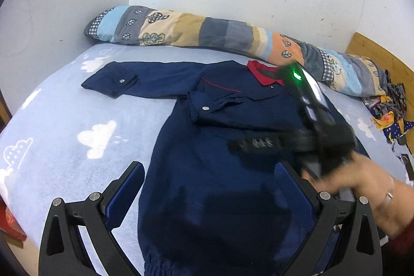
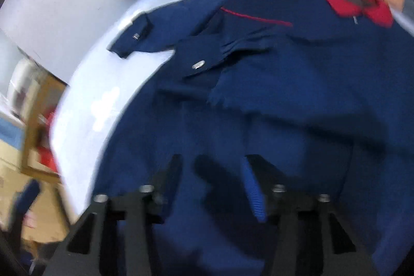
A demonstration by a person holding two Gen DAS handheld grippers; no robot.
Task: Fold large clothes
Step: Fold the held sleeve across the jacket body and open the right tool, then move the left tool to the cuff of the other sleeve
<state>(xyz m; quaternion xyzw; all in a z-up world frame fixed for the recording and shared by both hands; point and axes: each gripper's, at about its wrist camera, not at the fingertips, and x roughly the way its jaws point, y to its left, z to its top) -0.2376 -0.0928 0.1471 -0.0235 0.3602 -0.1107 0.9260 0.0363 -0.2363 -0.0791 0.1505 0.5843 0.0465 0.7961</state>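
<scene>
Both claws, left [image 1: 207,198] and right [image 2: 214,185], gape empty above jacket [image 1: 220,172]; one sleeve [image 1: 233,107] folded across, far-left sleeve [image 1: 124,80] and body remain.

A long striped pillow [image 1: 220,35] with little trees on it lies along the far edge of the blue bed sheet [image 1: 64,120] with white clouds. Colorful cloth [image 1: 388,107] sits bunched at the right edge.
</scene>
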